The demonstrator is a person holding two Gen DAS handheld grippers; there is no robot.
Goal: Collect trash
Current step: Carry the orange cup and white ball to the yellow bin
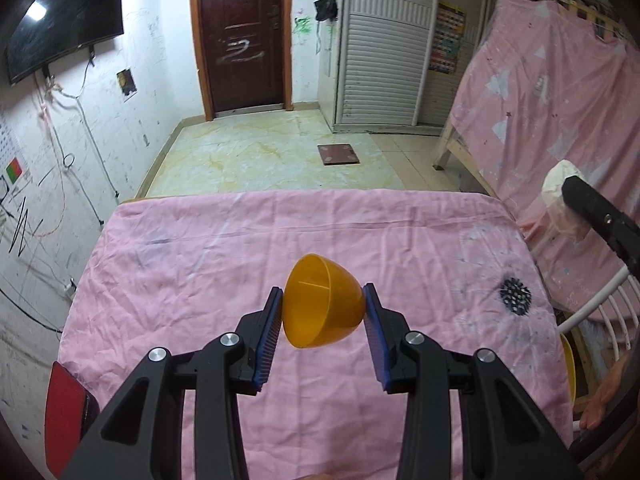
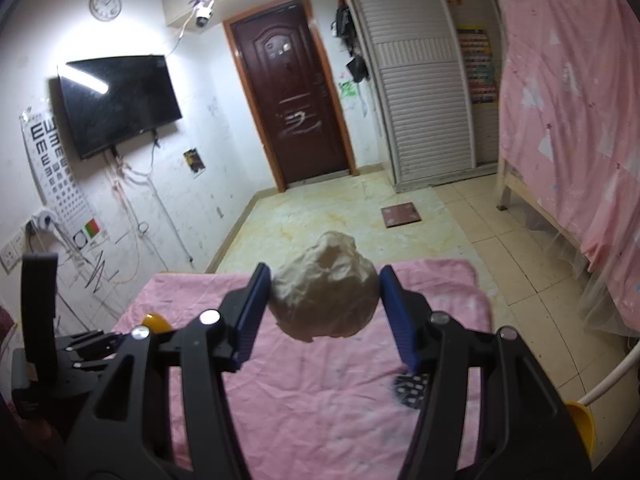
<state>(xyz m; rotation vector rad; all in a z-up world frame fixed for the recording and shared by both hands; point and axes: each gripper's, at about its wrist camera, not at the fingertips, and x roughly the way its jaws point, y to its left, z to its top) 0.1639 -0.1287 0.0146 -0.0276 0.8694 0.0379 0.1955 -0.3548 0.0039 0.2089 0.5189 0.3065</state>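
My left gripper (image 1: 323, 312) is shut on an orange plastic half-shell cup (image 1: 322, 306) and holds it above the pink-covered table (image 1: 200, 264), open side facing up and left. My right gripper (image 2: 325, 312) is shut on a crumpled beige paper ball (image 2: 326, 292) and holds it above the table's far part. The ball and one right finger also show at the right edge of the left wrist view (image 1: 562, 196). A sliver of the orange cup shows in the right wrist view (image 2: 156, 322), beside the left gripper's body (image 2: 60, 352).
A black-and-white patterned spot (image 1: 515, 295) lies on the cloth at the right. A yellow bin rim (image 1: 568, 364) stands off the table's right side by a white railing (image 1: 600, 304). A pink-draped bunk bed (image 1: 560, 92) is to the right. A scale (image 1: 338, 155) lies on the floor.
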